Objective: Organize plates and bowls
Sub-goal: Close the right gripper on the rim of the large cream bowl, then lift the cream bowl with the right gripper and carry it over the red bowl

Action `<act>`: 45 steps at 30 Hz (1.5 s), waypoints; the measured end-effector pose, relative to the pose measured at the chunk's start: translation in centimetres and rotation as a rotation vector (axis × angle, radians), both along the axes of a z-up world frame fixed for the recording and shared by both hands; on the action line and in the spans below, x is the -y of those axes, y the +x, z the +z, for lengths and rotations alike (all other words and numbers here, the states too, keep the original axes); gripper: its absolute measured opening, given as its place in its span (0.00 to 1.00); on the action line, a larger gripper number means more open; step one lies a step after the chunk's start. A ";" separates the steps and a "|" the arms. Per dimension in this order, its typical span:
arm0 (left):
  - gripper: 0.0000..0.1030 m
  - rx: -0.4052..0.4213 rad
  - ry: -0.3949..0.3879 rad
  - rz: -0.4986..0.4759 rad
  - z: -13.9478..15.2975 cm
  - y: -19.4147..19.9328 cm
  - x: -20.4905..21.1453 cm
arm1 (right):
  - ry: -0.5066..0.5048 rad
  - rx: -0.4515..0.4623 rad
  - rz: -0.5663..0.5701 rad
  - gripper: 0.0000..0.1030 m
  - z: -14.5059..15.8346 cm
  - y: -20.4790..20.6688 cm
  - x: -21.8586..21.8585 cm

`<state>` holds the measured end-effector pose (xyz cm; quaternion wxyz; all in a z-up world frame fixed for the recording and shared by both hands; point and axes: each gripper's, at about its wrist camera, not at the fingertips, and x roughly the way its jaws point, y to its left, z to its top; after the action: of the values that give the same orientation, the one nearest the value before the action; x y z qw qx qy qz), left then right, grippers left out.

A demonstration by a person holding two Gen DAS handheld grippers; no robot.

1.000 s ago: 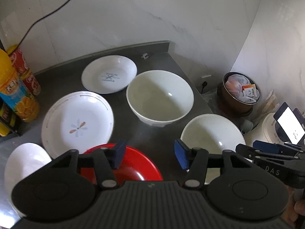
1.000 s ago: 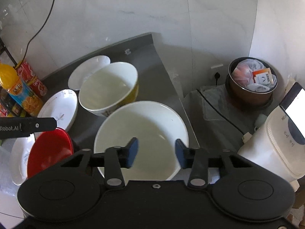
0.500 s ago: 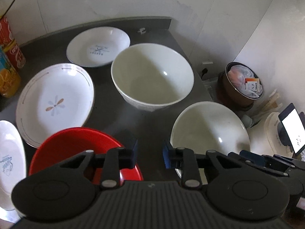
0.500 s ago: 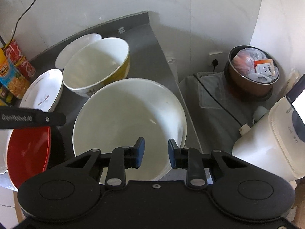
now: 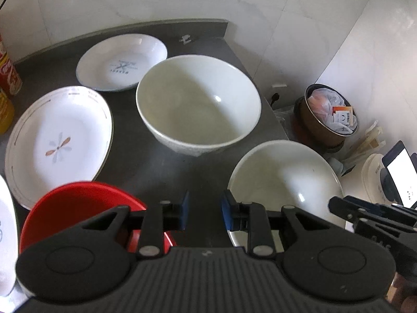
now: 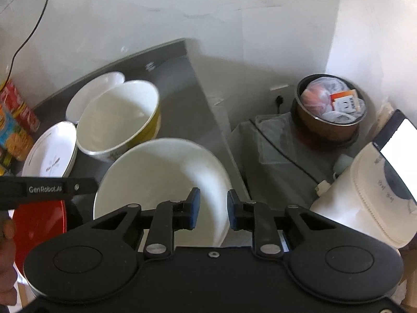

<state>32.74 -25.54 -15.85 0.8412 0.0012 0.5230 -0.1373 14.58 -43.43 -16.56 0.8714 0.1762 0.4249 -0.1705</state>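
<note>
On the dark counter [image 5: 156, 167] stand a deep white bowl [image 5: 198, 104], a shallower white bowl [image 5: 284, 174] at the right edge, a red bowl [image 5: 75, 206], an oval flower plate [image 5: 57, 140] and a round logo plate [image 5: 122, 61]. My left gripper [image 5: 203, 212] hovers open and empty between the red bowl and the shallow white bowl. My right gripper [image 6: 211, 212] is open with a narrow gap, over the near rim of the shallow white bowl [image 6: 161, 182]. The deep bowl [image 6: 118, 120] and red bowl [image 6: 36, 224] also show in the right wrist view.
Drink cans and a juice bottle [image 6: 15, 122] stand at the counter's left. Beyond the right edge, lower down, are a brown bin with rubbish [image 6: 331, 112], a white appliance [image 6: 370, 193], a phone [image 6: 398, 140] and a grey bag [image 6: 273, 151]. A white plate edge [image 5: 6, 234] is at far left.
Both grippers narrowed their jaws from one second ago. The left view moved closer over the counter; the right gripper came down nearer the shallow white bowl's rim.
</note>
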 end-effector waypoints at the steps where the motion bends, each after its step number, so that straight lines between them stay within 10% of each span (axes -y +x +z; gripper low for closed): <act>1: 0.24 0.000 -0.004 0.003 -0.1 0.1 0.0 | -0.001 0.007 -0.012 0.22 0.1 -0.2 0.2; 14: 0.19 -0.087 -0.068 -0.047 -1.4 0.2 1.6 | 0.064 -0.140 0.013 0.09 -3.1 0.8 0.3; 17: 0.06 -0.148 -0.027 -0.024 -2.6 0.6 1.8 | 0.051 -0.127 0.027 0.09 -2.7 0.9 -0.1; 45: 0.06 -0.001 -0.067 0.108 4.5 -1.0 -5.1 | -0.058 0.077 0.229 0.10 5.0 2.8 -5.0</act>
<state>31.76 -20.42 -11.40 0.8469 -0.0552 0.5176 -0.1089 17.38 -38.42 -11.58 0.9057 0.1075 0.4032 -0.0752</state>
